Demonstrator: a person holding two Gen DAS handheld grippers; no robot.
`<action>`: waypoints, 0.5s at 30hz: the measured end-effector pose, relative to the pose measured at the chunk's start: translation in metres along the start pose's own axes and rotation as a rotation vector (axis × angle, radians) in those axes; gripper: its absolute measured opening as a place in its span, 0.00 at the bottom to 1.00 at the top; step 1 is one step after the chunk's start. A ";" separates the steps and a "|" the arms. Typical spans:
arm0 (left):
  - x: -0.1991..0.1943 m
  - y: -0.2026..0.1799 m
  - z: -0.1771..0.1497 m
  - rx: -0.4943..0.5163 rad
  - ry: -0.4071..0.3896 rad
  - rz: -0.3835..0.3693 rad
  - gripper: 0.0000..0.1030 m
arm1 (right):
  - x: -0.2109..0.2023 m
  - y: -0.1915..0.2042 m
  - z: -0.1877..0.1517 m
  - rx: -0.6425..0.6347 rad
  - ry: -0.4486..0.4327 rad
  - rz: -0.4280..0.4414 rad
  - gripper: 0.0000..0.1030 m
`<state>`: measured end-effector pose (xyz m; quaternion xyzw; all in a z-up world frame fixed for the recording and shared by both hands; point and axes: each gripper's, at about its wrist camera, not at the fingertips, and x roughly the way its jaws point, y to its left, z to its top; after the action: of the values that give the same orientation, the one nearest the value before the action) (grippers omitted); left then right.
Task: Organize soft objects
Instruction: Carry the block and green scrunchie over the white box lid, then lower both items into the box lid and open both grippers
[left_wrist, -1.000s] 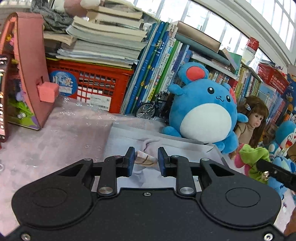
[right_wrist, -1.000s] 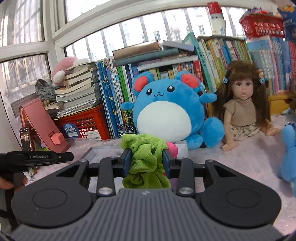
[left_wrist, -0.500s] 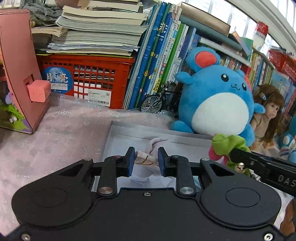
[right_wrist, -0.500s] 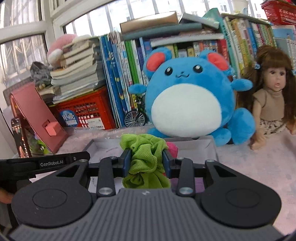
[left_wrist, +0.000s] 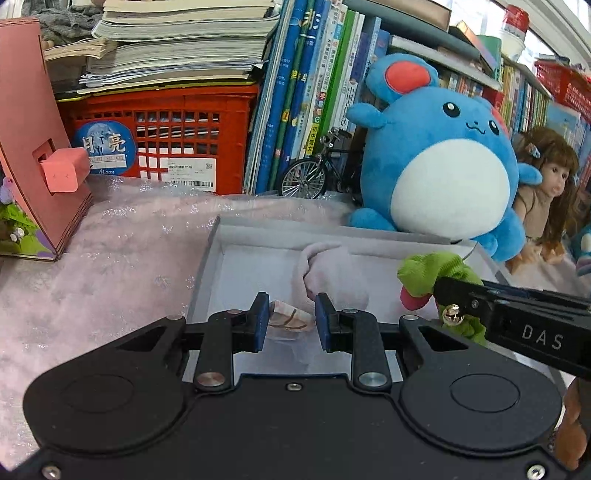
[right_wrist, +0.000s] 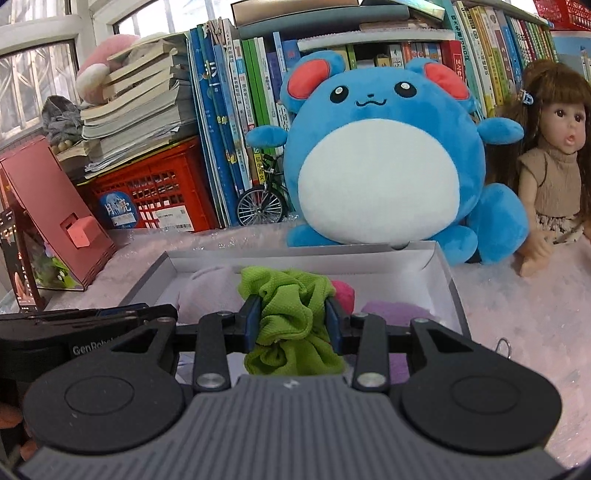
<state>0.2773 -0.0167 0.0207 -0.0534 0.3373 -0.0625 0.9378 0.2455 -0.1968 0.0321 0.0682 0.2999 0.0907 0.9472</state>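
A shallow grey box (left_wrist: 207, 258) (right_wrist: 441, 273) lies on the pink cloth in front of me. In it lie a pale pink soft toy (left_wrist: 328, 269) (right_wrist: 207, 291) and a purple soft piece (right_wrist: 395, 310). My right gripper (right_wrist: 291, 321) is shut on a green fabric toy with a pink part (right_wrist: 291, 317) and holds it over the box; it also shows in the left wrist view (left_wrist: 436, 273). My left gripper (left_wrist: 290, 321) hovers over the box's near edge, jaws partly closed around a small beige patterned item (left_wrist: 290, 319); contact is unclear.
A big blue plush (left_wrist: 439, 162) (right_wrist: 380, 155) and a doll (left_wrist: 546, 199) (right_wrist: 554, 162) sit behind the box. Books, a red crate (left_wrist: 162, 136), a small model bicycle (left_wrist: 314, 170) and a pink wooden stand (left_wrist: 33, 140) line the back and left.
Both grippers have moved forward over the box. The right gripper has carried the green toy from the right to above the box. Neither jaw gap has changed.
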 end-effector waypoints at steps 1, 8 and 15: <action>0.000 0.000 -0.001 0.005 -0.004 0.001 0.25 | 0.000 0.000 -0.001 0.000 0.000 0.000 0.41; 0.000 -0.001 -0.003 0.015 -0.008 -0.001 0.25 | 0.005 0.001 -0.007 0.003 0.006 0.009 0.43; 0.004 0.005 -0.004 -0.021 0.003 -0.001 0.25 | 0.008 0.003 -0.009 -0.002 0.017 0.005 0.44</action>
<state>0.2779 -0.0127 0.0142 -0.0634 0.3394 -0.0594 0.9366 0.2465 -0.1916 0.0206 0.0672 0.3076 0.0938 0.9445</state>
